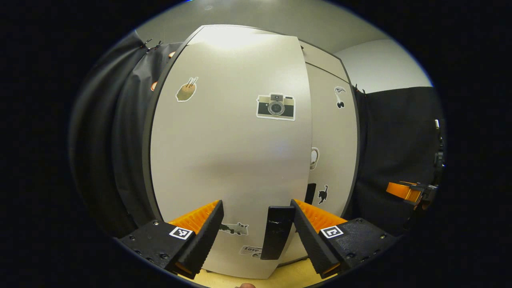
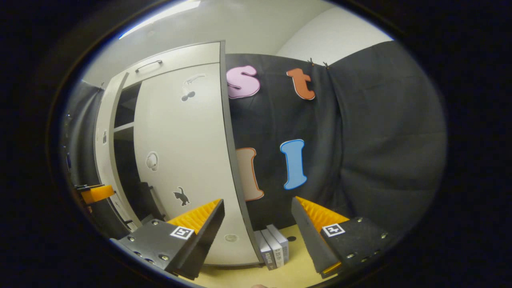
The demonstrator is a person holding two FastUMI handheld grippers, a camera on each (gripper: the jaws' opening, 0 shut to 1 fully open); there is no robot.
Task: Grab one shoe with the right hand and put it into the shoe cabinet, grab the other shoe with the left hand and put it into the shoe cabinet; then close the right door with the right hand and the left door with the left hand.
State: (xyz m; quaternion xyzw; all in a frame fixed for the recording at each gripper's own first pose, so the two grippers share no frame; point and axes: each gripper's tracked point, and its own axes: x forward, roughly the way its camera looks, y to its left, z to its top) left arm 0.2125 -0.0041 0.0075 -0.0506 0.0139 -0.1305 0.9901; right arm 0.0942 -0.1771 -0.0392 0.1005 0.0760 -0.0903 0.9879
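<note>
left tongs (image 1: 256,224): agape, black door handle (image 1: 277,232) between fingers | right tongs (image 2: 256,224): agape, pale-grey right cabinet door (image 2: 180,160) ahead-left

Left gripper (image 1: 256,218): jaws spread wide, nothing clamped between the fingers, both pointing forward and slightly upward. Right gripper (image 2: 256,216): jaws likewise spread wide, fingers gripping nothing, aimed forward at a similar height. In the left gripper view, the right gripper (image 1: 408,192) appears at the far right edge; in the right gripper view, the left gripper (image 2: 96,194) appears at the far left edge.
</note>
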